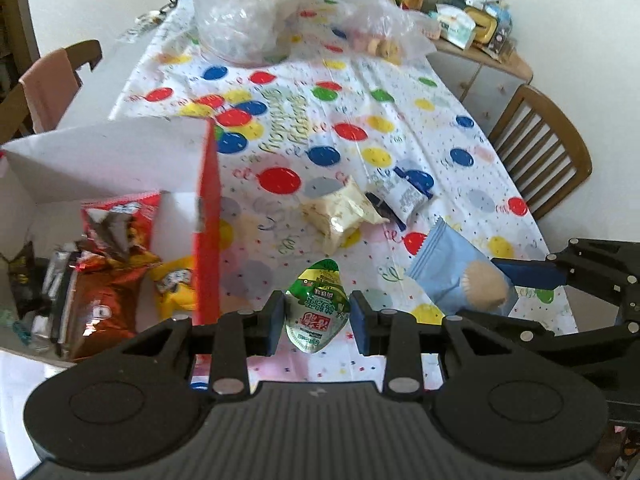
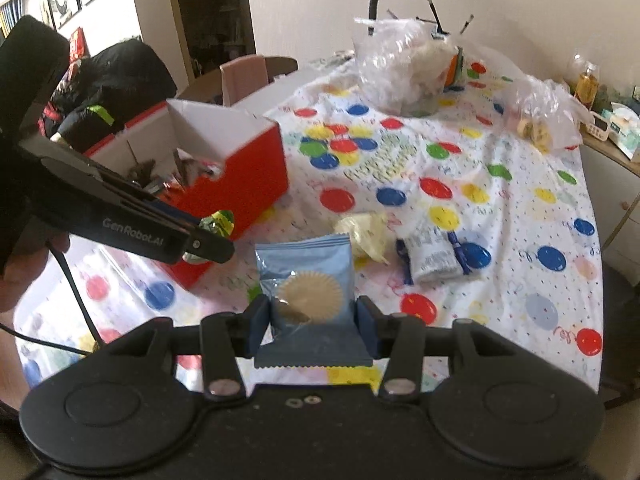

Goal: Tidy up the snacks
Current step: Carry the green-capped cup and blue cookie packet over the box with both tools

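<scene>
Snacks loose on the tabletop [image 1: 400,92] count two: a cream-coloured packet [image 1: 340,216] and, just right of it and touching, a white-and-blue packet [image 1: 404,196], both lying flat on the balloon-print cloth [image 1: 360,80] about mid-table. Two more are off the cloth, one in each gripper. The left gripper [image 1: 317,316] has its jaws clamped on a small jelly cup [image 1: 318,306], green at the top with a white foil lid carrying red characters, held just right of the near corner of the red box [image 1: 208,216]. The right gripper [image 2: 314,322] has its jaws clamped on a pale blue packet [image 2: 306,280] with a round, frilled pastry printed on its face and serrated end seams; it hangs above the cloth, near and to the right of the box. One red box stands at the left, white inside, already holding several wrappers: a red packet [image 1: 120,224], a brown foil one [image 1: 100,304], a yellow one [image 1: 176,284] and darker pieces too jumbled to count. Two clear plastic bags [image 1: 240,12] sit at the far end. Two wooden chairs [image 1: 540,148] flank the tabletop, one each side.
</scene>
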`<state>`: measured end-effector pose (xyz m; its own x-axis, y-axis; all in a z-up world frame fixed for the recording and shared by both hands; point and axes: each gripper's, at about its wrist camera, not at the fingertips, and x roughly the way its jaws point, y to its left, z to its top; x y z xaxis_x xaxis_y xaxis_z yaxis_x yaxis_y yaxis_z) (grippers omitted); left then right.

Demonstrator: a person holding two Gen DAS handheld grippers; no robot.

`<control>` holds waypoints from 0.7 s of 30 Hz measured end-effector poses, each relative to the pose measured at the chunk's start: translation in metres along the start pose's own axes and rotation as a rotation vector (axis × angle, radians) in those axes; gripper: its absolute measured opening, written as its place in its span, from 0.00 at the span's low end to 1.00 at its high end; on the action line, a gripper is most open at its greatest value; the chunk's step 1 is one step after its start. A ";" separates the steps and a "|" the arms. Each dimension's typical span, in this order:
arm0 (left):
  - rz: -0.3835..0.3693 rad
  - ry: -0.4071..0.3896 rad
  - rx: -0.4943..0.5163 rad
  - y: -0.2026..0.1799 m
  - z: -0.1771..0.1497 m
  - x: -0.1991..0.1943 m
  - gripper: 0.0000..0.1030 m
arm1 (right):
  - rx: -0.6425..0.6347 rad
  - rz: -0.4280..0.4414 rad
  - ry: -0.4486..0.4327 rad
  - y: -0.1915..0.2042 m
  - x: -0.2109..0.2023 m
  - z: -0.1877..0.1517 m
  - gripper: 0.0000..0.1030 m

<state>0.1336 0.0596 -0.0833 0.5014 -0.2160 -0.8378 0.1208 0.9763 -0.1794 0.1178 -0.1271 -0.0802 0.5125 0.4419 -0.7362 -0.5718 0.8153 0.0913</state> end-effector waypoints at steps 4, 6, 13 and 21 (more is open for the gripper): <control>0.009 -0.027 0.002 0.018 0.002 -0.020 0.33 | 0.006 0.003 -0.023 0.022 -0.003 0.015 0.44; 0.018 -0.037 0.001 0.030 0.003 -0.028 0.33 | 0.011 0.003 -0.030 0.034 -0.001 0.023 0.44; 0.041 -0.069 -0.003 0.074 0.010 -0.054 0.33 | 0.012 -0.002 -0.049 0.075 0.009 0.049 0.44; 0.068 -0.070 -0.023 0.131 0.019 -0.070 0.33 | 0.038 0.002 -0.062 0.113 0.033 0.080 0.44</control>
<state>0.1309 0.2023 -0.0385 0.5667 -0.1486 -0.8104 0.0655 0.9886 -0.1355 0.1215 0.0091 -0.0405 0.5507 0.4650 -0.6932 -0.5487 0.8275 0.1192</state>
